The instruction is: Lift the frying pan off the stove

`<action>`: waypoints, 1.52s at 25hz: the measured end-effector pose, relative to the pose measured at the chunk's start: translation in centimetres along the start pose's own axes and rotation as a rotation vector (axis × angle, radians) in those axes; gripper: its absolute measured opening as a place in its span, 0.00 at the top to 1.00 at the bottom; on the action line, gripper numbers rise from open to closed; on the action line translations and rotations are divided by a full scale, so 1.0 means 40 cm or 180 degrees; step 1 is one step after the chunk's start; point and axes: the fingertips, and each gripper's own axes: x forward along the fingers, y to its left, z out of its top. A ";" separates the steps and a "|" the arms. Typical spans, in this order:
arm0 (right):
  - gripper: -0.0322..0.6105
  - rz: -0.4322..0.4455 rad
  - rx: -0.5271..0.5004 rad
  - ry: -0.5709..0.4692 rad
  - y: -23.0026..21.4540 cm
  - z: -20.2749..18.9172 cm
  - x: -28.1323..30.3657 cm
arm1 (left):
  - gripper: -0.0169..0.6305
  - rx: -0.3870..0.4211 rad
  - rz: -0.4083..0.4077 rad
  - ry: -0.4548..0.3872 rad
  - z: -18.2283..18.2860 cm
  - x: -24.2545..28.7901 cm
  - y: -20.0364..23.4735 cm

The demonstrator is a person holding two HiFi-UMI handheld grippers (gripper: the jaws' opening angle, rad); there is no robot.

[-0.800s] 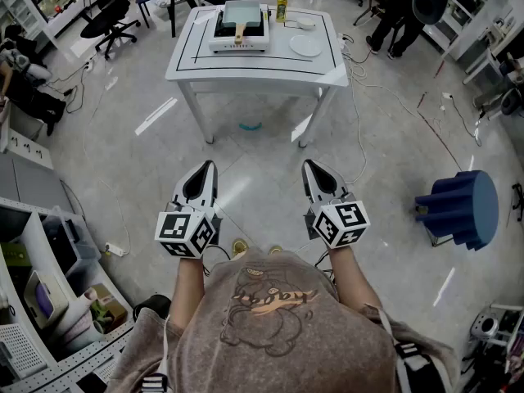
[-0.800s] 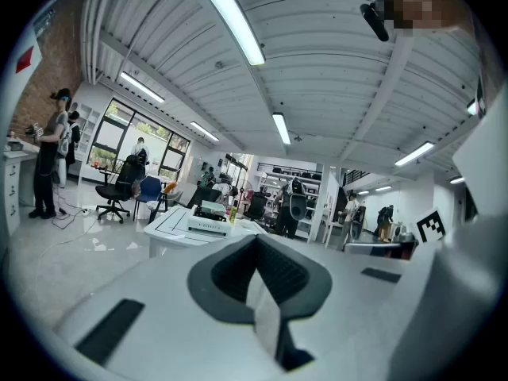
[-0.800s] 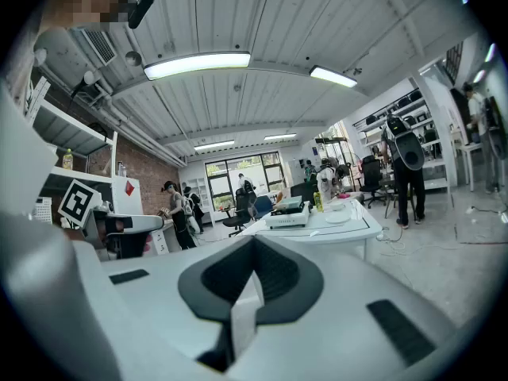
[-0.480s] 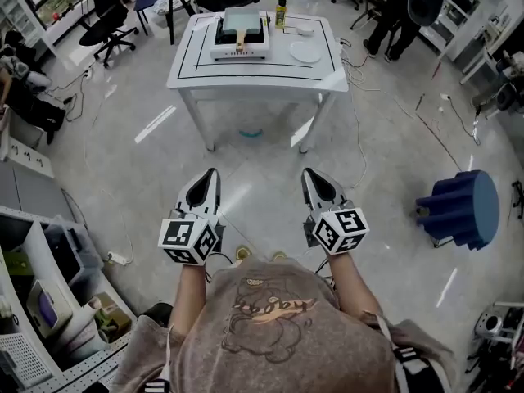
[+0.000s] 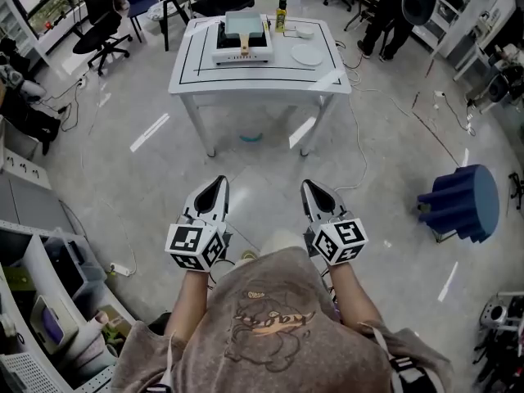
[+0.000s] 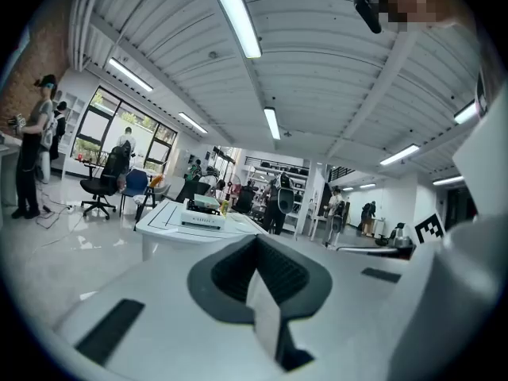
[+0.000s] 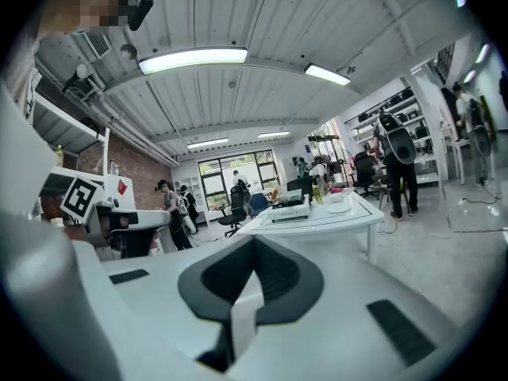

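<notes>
The frying pan (image 5: 244,24), square and grey with a wooden handle, sits on a white stove (image 5: 242,49) at the far side of a white table (image 5: 259,76) at the top of the head view. My left gripper (image 5: 218,181) and right gripper (image 5: 309,186) hang side by side over the floor, well short of the table, both shut and empty. In the left gripper view the shut jaws (image 6: 255,243) point at the distant stove (image 6: 202,220). Beyond the right gripper (image 7: 252,246), the right gripper view shows the stove (image 7: 289,212) on the table (image 7: 333,221).
On the table, a bottle (image 5: 281,12), a small bowl (image 5: 304,32) and a white plate (image 5: 307,54) stand right of the stove. A blue stool (image 5: 460,203) is at the right, shelving (image 5: 45,285) at the left. Office chairs (image 5: 98,19) and floor cables surround the table.
The person has taken a step, and the view has shifted a little. Both grippers sit slightly lower in the view, still shut and side by side.
</notes>
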 end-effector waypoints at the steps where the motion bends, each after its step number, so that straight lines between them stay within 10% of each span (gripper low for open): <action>1: 0.95 -0.0016 0.0007 0.0008 0.003 -0.004 0.003 | 0.96 -0.0007 -0.0008 0.0000 0.000 -0.001 0.006; 38: 0.95 0.0097 -0.0029 0.0077 -0.215 0.147 0.463 | 0.96 -0.0131 0.0112 -0.0052 0.123 0.414 0.249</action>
